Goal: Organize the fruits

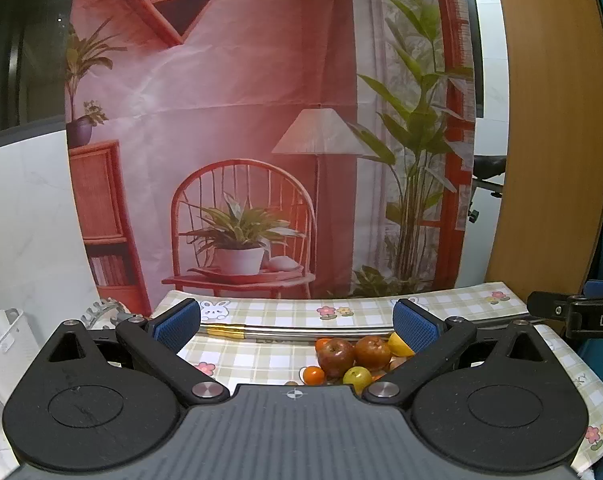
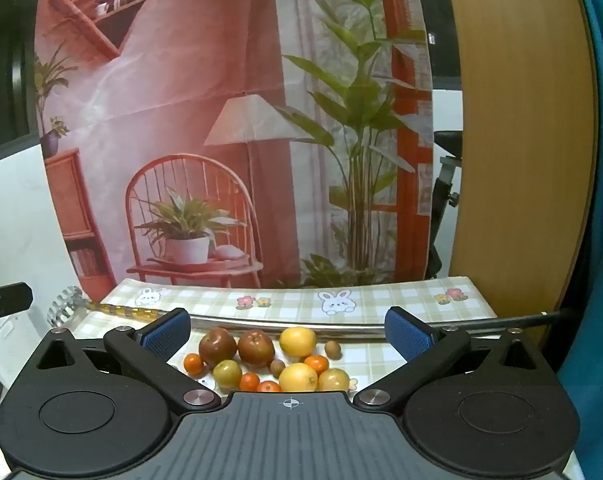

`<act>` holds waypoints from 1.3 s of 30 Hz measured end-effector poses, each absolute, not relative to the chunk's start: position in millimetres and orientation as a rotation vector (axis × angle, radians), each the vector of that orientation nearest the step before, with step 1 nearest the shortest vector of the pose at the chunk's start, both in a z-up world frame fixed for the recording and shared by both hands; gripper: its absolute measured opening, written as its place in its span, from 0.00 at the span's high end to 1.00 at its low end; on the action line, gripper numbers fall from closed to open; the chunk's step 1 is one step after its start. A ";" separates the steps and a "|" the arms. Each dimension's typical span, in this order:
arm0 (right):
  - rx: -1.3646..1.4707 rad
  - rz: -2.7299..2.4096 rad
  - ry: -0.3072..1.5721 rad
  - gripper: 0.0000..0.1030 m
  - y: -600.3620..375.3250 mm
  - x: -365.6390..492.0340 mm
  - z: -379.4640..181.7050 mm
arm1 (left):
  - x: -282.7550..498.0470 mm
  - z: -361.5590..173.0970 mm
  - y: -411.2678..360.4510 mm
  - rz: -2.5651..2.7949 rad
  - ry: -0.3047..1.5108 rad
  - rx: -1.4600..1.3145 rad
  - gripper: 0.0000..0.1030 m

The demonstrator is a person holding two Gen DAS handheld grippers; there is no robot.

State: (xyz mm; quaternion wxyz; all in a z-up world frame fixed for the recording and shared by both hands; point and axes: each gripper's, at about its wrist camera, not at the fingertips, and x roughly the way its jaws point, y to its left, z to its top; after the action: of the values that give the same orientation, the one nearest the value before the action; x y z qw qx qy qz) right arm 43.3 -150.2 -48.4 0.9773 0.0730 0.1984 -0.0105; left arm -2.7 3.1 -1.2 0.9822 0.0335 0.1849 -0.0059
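- Your left gripper (image 1: 297, 326) is spread as wide as it goes, with nothing between its blue pads (image 1: 177, 326); it hangs above the checked tablecloth (image 1: 261, 356).
- Your right gripper (image 2: 289, 332) is just as wide and holds nothing.
- The fruit sits in one loose cluster on the cloth, directly ahead of your right gripper and towards the right finger of your left one.
- In the right wrist view, two dark red apples (image 2: 217, 347) lie side by side at the back, a yellow citrus (image 2: 297, 341) just right of them and a second one (image 2: 298, 377) nearer you.
- Small orange fruits (image 2: 193, 363) and yellow-green ones (image 2: 227, 373) lie around these; two small brown ones (image 2: 332, 349) may be kiwis.
- A long metal rod (image 2: 261, 322) lies across the cloth behind the cluster.
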 end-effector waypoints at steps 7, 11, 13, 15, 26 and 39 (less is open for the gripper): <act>0.153 -0.022 0.399 0.00 -150.5 42.3 -51.1 | -4.5 -2.6 3.1 -0.010 0.368 0.074 0.00; 0.152 -0.024 0.400 0.00 -150.9 42.7 -50.6 | -5.2 -3.6 3.0 -0.007 0.370 0.079 0.00; 0.152 -0.025 0.399 0.00 -151.1 42.0 -50.3 | -4.2 -2.6 3.3 -0.005 0.370 0.081 0.00; 0.154 -0.026 0.400 0.00 -151.4 41.9 -50.7 | -4.2 -2.4 3.6 -0.001 0.371 0.082 0.00; 0.158 -0.030 0.395 0.00 -151.6 40.0 -48.8 | -5.0 -2.8 3.9 -0.006 0.370 0.087 0.00; 0.158 -0.030 0.394 0.00 -152.1 39.6 -49.0 | -6.7 -3.3 2.9 -0.008 0.367 0.095 0.00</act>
State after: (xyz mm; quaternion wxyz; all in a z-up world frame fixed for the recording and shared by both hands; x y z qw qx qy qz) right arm 39.6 -152.1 -49.0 0.9774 0.0783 0.1957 -0.0148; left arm -6.7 2.9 -3.3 0.9821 0.0470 0.1822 -0.0041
